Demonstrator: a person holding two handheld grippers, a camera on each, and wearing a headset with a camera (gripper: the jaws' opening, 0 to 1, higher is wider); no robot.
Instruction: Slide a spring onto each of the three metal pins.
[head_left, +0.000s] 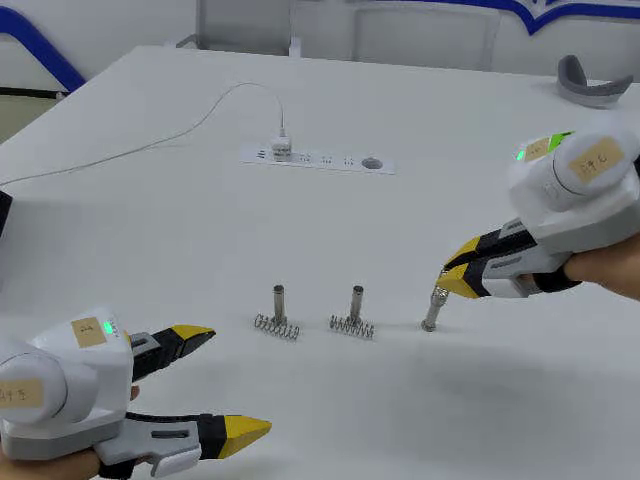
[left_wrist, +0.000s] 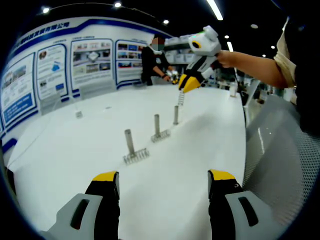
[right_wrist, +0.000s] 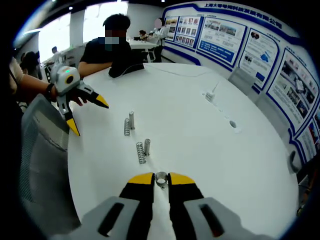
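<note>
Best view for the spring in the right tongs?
Left gripper view: spring side-on, coils clear, held by right tongs over the far pin. Head view: spring small, at the pin top. Right gripper view: an end-on ring.

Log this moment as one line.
right claw shut on spring at right pin; left claw open, empty; left spring lying by left pin; middle spring lying by middle pin

Bright ceiling lights (left_wrist: 216, 9); soft shadows on table (head_left: 150, 230); fisheye edges warped.

handwritten tape labels (head_left: 594, 160) and wall posters (left_wrist: 92, 57) carry writing too blurred to read.
</note>
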